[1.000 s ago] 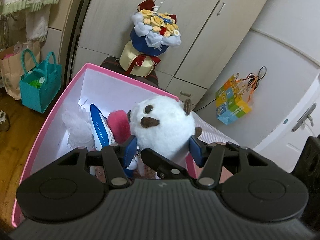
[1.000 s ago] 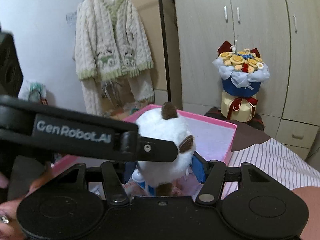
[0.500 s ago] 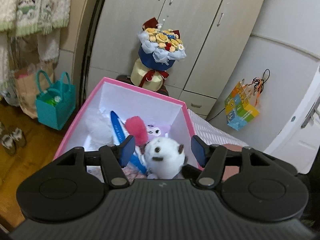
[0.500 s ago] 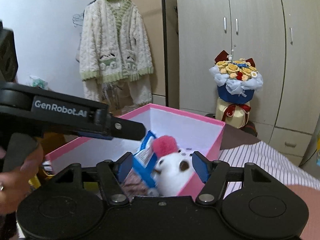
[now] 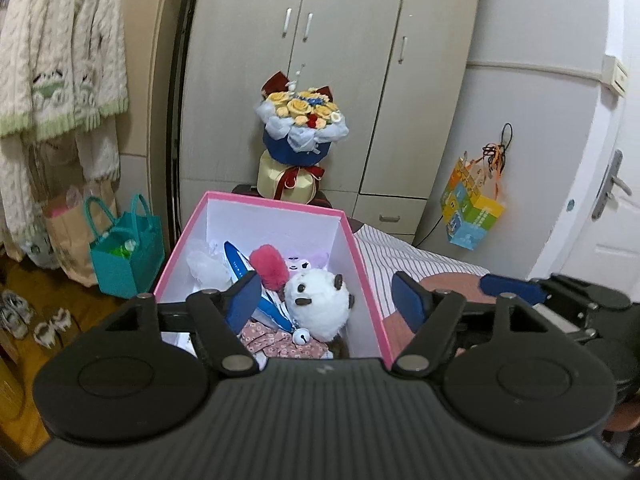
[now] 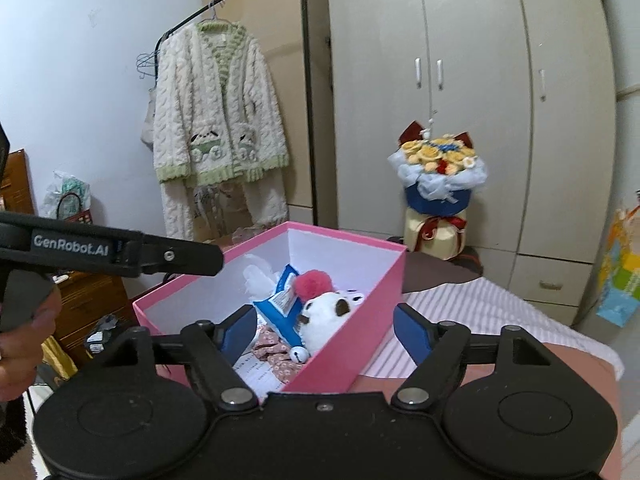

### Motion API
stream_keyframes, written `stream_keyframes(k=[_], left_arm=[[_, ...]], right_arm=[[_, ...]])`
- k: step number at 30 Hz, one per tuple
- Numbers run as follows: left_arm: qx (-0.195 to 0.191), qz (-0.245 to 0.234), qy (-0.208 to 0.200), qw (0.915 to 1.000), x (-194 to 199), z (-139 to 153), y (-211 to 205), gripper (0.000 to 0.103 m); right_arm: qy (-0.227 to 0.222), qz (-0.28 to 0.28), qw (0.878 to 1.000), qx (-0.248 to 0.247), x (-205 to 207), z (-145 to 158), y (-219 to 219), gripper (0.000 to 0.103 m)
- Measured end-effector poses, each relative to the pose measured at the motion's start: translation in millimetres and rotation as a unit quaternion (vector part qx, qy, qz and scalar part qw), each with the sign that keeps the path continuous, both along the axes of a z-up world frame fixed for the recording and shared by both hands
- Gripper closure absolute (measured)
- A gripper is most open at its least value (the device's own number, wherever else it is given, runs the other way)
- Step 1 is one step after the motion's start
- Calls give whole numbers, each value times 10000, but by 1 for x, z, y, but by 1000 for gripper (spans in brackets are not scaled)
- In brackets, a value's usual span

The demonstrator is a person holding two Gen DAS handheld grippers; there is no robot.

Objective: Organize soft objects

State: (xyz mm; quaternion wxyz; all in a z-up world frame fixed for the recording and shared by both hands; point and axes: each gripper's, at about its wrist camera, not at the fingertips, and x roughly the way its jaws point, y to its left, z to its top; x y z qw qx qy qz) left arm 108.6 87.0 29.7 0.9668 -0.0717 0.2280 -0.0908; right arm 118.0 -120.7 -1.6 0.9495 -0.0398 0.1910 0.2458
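A white round plush with brown ears (image 5: 320,304) lies inside the pink box (image 5: 366,276), near its right wall; it also shows in the right wrist view (image 6: 328,316). Beside it lie a pink pom-pom (image 5: 269,266), a blue-and-white pack (image 5: 240,268), a white fluffy item (image 5: 208,266), floral cloth (image 5: 276,342) and a small bell (image 5: 302,336). My left gripper (image 5: 326,302) is open and empty above the box. My right gripper (image 6: 326,334) is open and empty above the box's (image 6: 352,344) near right wall.
A flower bouquet (image 5: 302,148) stands on a dark stool behind the box. A striped bed cover (image 5: 404,254) lies to the right. A teal bag (image 5: 124,248) and shoes sit on the floor at left. A knitted cardigan (image 6: 216,112) hangs on a rack. Wardrobe doors are behind.
Both grippers let go of the white plush, which dropped into the pink box. Both grippers opened and pulled up and back from the box.
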Motion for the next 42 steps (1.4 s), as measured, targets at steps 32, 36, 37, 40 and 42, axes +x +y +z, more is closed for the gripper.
stream_keyframes(k=[32, 36, 37, 40, 42], left_arm=[[789, 549, 255, 9950, -58, -14, -34, 0], [716, 419, 165, 9964, -59, -18, -36, 0], [707, 390, 164, 9966, -59, -19, -37, 0], [745, 362, 105, 9965, -61, -23, -40, 0], [824, 368, 78, 9959, -60, -27, -42, 0]], right_arm=[[514, -1988, 9783, -264, -74, 3, -51, 2], [456, -2062, 9772, -243, -78, 2, -53, 2], [438, -2094, 9765, -259, -78, 1, -52, 2], [404, -2170, 9750, -265, -81, -1, -51, 2], [402, -2187, 9746, -265, -82, -2, -50, 2]])
